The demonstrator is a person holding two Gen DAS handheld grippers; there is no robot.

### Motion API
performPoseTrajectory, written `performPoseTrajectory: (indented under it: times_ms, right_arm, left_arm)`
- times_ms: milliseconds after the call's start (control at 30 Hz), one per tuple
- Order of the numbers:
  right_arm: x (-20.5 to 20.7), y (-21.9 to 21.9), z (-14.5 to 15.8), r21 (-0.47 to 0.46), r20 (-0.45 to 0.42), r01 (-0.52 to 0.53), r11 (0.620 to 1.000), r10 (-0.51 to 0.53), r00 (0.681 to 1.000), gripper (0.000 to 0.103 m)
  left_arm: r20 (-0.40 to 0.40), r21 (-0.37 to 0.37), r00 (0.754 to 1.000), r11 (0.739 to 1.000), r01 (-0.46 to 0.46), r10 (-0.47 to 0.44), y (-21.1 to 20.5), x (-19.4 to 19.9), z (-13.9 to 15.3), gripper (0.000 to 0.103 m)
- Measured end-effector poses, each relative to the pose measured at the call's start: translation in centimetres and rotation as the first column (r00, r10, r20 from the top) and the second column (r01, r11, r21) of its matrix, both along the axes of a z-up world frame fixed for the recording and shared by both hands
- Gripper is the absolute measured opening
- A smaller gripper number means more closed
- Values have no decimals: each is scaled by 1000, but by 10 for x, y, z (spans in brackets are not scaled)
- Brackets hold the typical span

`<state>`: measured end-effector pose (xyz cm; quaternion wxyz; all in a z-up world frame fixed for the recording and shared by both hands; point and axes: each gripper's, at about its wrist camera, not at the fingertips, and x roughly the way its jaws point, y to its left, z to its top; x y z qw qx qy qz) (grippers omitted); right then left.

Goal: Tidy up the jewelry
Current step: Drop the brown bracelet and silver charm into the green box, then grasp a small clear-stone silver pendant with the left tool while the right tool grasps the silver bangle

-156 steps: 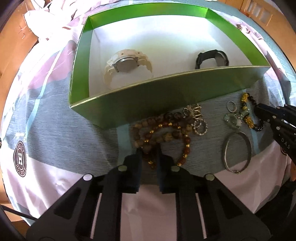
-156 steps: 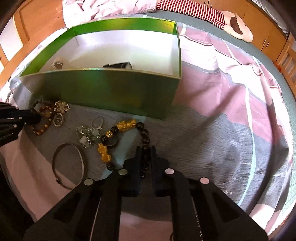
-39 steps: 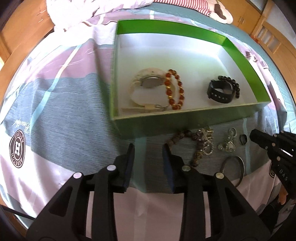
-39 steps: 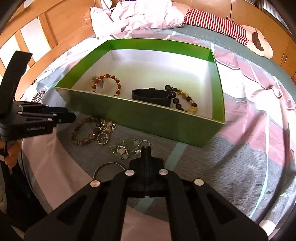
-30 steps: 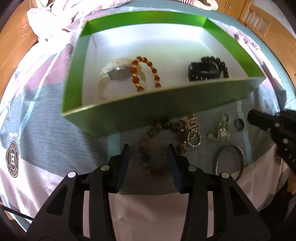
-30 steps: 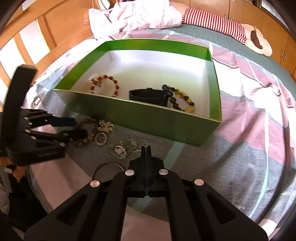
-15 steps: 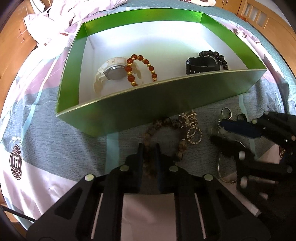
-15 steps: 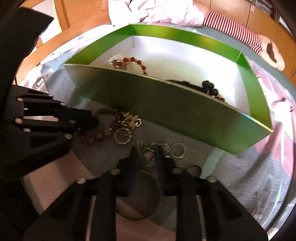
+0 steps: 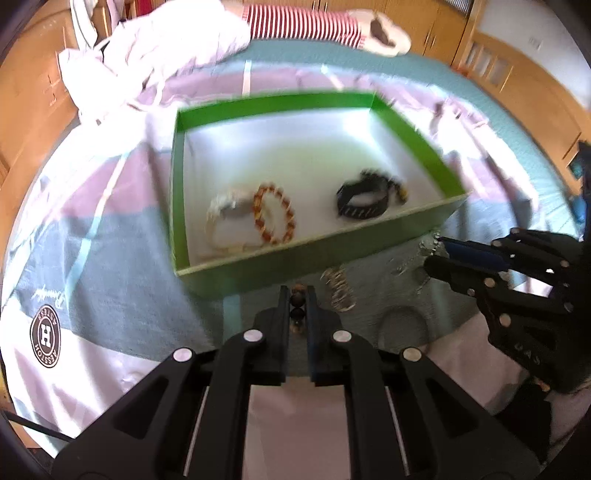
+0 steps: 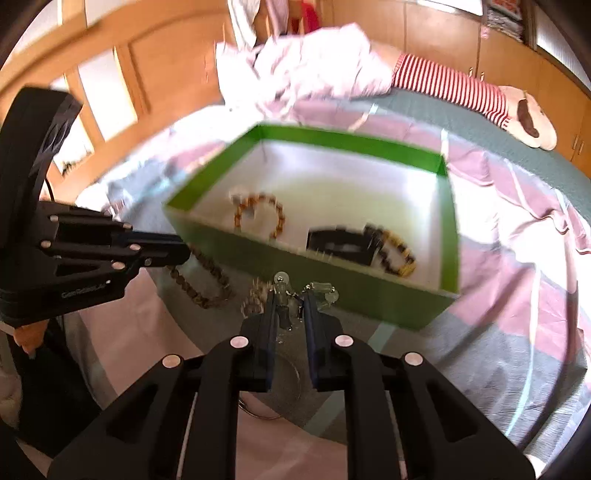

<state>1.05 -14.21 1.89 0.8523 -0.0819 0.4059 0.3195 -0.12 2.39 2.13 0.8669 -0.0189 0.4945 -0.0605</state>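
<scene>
A green box [image 9: 314,258] with a white floor sits on the bed and holds a white watch [image 9: 225,206], an amber bead bracelet [image 9: 275,218], a black watch [image 9: 364,205] and a dark bead bracelet [image 10: 397,254]. My left gripper [image 9: 298,301] is shut on a brown bead bracelet [image 9: 297,308], which hangs lifted in the right wrist view [image 10: 201,277]. My right gripper [image 10: 290,301] is shut on a silver charm piece [image 10: 284,291], raised before the box's near wall.
A sparkly bracelet [image 9: 338,288] and a silver bangle [image 9: 402,325] lie on the grey bedspread [image 9: 110,251] in front of the box. Crumpled pink bedding [image 9: 155,48] and a striped plush [image 9: 314,26] lie beyond. Wooden bed frame [image 10: 122,66] at the sides.
Both grippers have closed on jewelry and risen: the left lifted the brown bead bracelet, the right lifted the silver charm piece. The views now look down into the box.
</scene>
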Motion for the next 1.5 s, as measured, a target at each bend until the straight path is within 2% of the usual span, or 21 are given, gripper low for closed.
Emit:
performPoseTrajectory:
  times_ms: [133,233,367,467,600,700,767,800,833,867,933,1033,1100,1200,1267,1367,1433,1500]
  right_arm:
    - [3,-15,32,87,71,29,996,-35,997,15]
    - [18,-17,50,101,108,62,993,-73,991,15]
    - [50,-14,53,109,101,96,989,-107,989,15]
    - [71,-13,42,85,82,129,988,-136,987,15]
    - [95,-4,17,74,27,159,985,-161,987,15]
    - [102,4,8,72,29,167,983,-170,985,17]
    - [100,4,7,71,38,176,982,-179,983,40]
    - [98,2,8,74,37,178,981,-181,983,54]
    - [93,-1,11,82,34,177,981,-180,983,55]
    - [88,-5,15,91,29,168,982,-171,985,55]
    - [74,-12,23,95,17,149,984,-152,988,55]
    - [50,-24,28,80,-1,126,989,-127,992,55]
    - [37,-29,22,51,-16,118,992,-117,993,55]
    - [24,-37,-3,-30,-67,148,989,-149,987,55]
    - [21,-38,-26,-102,-118,168,980,-180,977,55]
    - [18,-34,-41,-143,-164,153,978,-176,971,56]
    - [15,-30,-42,-158,-156,129,979,-154,976,61]
    - [10,-24,-43,-174,-159,90,981,-118,980,65]
  left_arm:
    - [84,-42,996,999,7,-3,-1,-5,39,8]
    - [134,-41,991,999,10,-5,-2,7,66,8]
    - [167,-29,986,1000,6,-1,-1,35,80,8]
    - [145,-31,989,999,-15,19,1,59,70,8]
    - [104,-6,992,997,-72,72,9,85,41,9]
    - [94,2,990,995,-103,102,18,95,28,9]
    - [105,-22,985,991,-134,135,26,97,28,12]
    - [103,-36,985,990,-137,140,29,96,29,24]
    - [97,-47,986,990,-132,136,31,95,30,35]
    - [96,-56,986,990,-128,133,32,91,33,37]
    - [98,-52,988,992,-111,116,30,81,36,38]
    - [71,-73,997,997,-21,27,17,55,34,37]
    - [50,-84,997,995,56,-51,1,34,25,38]
    - [-8,-46,994,993,109,-109,-23,15,-3,39]
    - [-60,-23,993,995,97,-99,-33,16,-27,40]
    - [-101,-31,994,999,43,-46,-37,28,-51,42]
    - [-100,-22,995,1000,2,-4,-37,35,-59,55]
    - [-84,-6,996,1000,-29,28,-35,38,-63,60]
